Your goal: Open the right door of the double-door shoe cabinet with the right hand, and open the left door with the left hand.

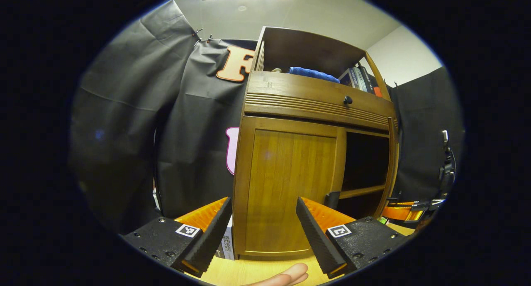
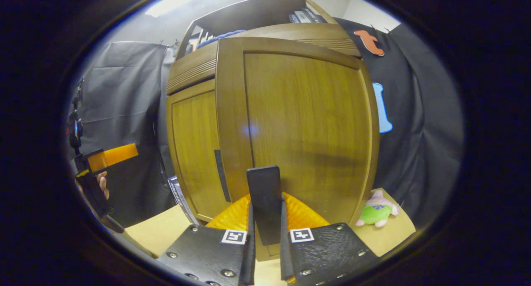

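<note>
Your right gripper (image 2: 265, 236) is clamping the right door's dark handle (image 2: 264, 194) mid-swing, while your left gripper (image 1: 263, 232) is hanging unclenched just before the closed left door (image 1: 290, 186), needing its handle (image 2: 221, 174) next.

A plush toy (image 2: 376, 213) lies on the table (image 2: 390, 236) right of the shoe cabinet (image 2: 290, 124).
</note>
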